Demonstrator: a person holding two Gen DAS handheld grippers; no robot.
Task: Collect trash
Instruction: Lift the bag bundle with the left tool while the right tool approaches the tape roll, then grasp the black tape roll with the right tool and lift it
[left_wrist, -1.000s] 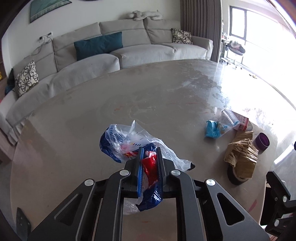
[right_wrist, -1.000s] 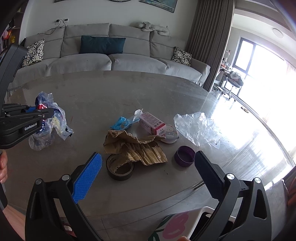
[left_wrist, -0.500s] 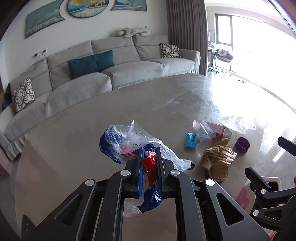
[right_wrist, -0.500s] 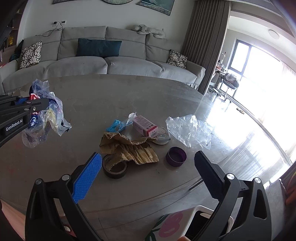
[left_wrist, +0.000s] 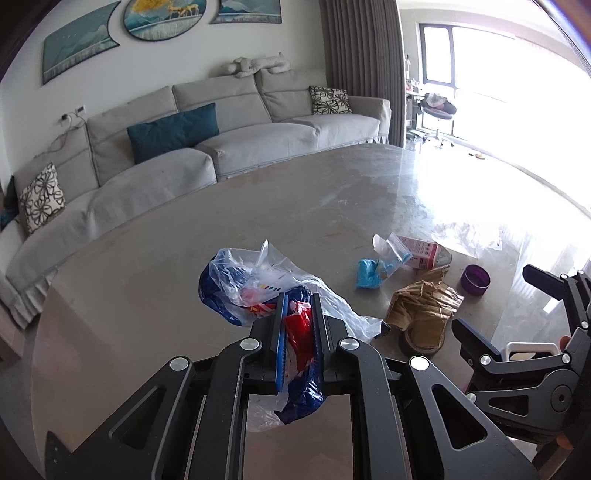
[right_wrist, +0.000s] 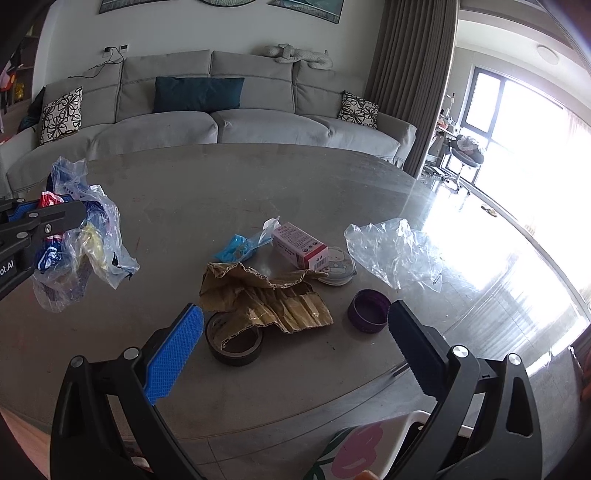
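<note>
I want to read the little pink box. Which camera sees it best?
The right wrist view: the pink box lies unblocked mid-table, its printed side and barcode end facing the camera. In the left wrist view it is smaller, far off, and partly behind a clear zip bag.

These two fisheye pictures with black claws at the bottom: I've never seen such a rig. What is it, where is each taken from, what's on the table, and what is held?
There is no robot here: a person carries a hand-held two-finger gripper in each hand, each with a camera looking along its fingers.

The left wrist view shows the left gripper shut on a crumpled plastic bag, clear with blue and red wrappers inside, lifted above the round table.

The right wrist view shows the right gripper open and empty, with the left one and its bag at the picture's left edge.

On the table lie torn brown cardboard over a tape roll, a purple cap, a pink carton, a blue wrapper and a clear plastic sheet.
</note>
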